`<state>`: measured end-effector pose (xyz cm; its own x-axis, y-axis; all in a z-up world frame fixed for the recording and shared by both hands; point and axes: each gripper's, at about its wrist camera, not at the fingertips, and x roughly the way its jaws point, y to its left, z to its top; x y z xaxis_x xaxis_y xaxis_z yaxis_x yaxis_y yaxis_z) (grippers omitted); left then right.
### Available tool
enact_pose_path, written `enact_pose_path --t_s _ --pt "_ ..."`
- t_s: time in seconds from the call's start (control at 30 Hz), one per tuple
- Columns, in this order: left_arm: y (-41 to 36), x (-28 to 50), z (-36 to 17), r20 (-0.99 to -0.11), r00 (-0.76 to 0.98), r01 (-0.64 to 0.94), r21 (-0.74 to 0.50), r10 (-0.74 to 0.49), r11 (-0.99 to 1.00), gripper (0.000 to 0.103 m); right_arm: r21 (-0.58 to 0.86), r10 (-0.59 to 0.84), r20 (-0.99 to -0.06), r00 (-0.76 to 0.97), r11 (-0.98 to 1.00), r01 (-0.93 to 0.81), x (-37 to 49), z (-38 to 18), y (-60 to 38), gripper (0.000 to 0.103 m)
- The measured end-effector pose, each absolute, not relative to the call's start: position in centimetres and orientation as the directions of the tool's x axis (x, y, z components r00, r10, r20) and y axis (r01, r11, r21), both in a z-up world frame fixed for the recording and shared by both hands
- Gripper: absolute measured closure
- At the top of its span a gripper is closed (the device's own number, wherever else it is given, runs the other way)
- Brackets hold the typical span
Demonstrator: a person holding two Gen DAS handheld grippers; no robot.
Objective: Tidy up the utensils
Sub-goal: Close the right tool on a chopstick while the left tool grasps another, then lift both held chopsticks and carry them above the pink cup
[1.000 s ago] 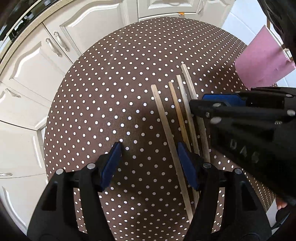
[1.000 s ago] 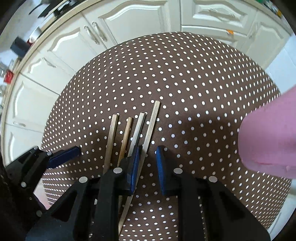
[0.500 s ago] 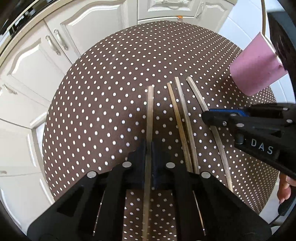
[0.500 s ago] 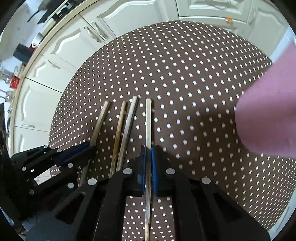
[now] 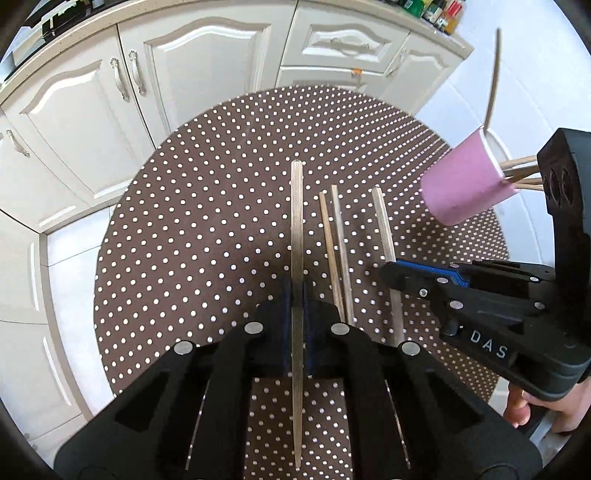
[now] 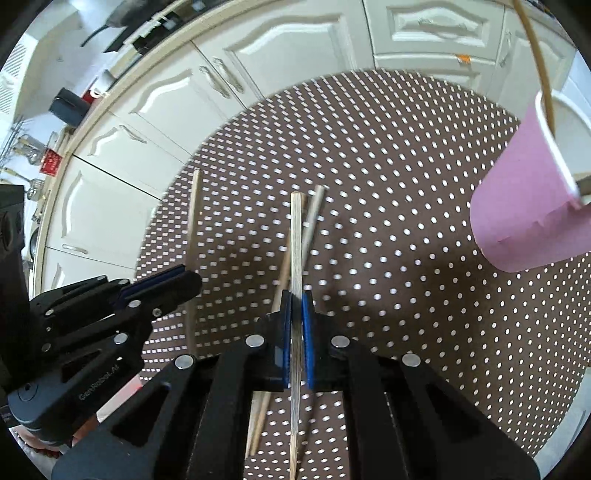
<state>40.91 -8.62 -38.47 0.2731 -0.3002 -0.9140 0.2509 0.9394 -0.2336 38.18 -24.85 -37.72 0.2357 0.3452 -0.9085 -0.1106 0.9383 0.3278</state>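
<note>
My left gripper (image 5: 297, 306) is shut on a pale wooden chopstick (image 5: 296, 236), held lengthwise just above the brown polka-dot table (image 5: 207, 206). My right gripper (image 6: 296, 314) is shut on another chopstick (image 6: 295, 236). In the left wrist view the right gripper (image 5: 397, 277) shows at the right with its chopstick (image 5: 382, 221). Between them two chopsticks (image 5: 334, 251) lie on the cloth. In the right wrist view the left gripper (image 6: 177, 282) is at the left with its stick (image 6: 194, 214), and the two loose chopsticks (image 6: 314, 218) lie under the held one. A pink cup (image 5: 465, 184) with several chopsticks stands at the table's right edge.
White kitchen cabinets (image 5: 207, 62) curve around the far side of the round table, with a counter of bottles (image 5: 436, 11) above. The pink cup (image 6: 524, 206) is close on the right in the right wrist view. A person's hand (image 5: 524, 402) grips the right tool.
Both grippers closed, each on one outer chopstick, and lifted them off the cloth. The two middle chopsticks stayed on the table. The pink cup has come further into view.
</note>
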Motion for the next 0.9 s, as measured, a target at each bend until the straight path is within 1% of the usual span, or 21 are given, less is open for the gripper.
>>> enact_pose_path --t_s 0.4,0.7,0.9 --pt "-6.2 35.7 -32.7 -0.862 0.361 0.291 -0.26 -0.357 0.921 0.097 0.295 0.332 -0.861 0.386 0.943 -0.151 34.7 -32.1 -23.0 0.098" --pt "-5.8 33.2 -27.9 -0.801 0.436 0.347 -0.272 -0.411 0.898 0.097 0.281 0.31 -0.792 0.527 0.95 -0.136 31.5 -27.9 -23.3 0.098" --pt "-6.7 32.2 -25.7 -0.771 0.464 0.389 -0.265 -0.437 0.882 0.097 0.257 0.275 -0.752 0.599 0.959 -0.118 29.6 -25.6 -24.2 0.099"
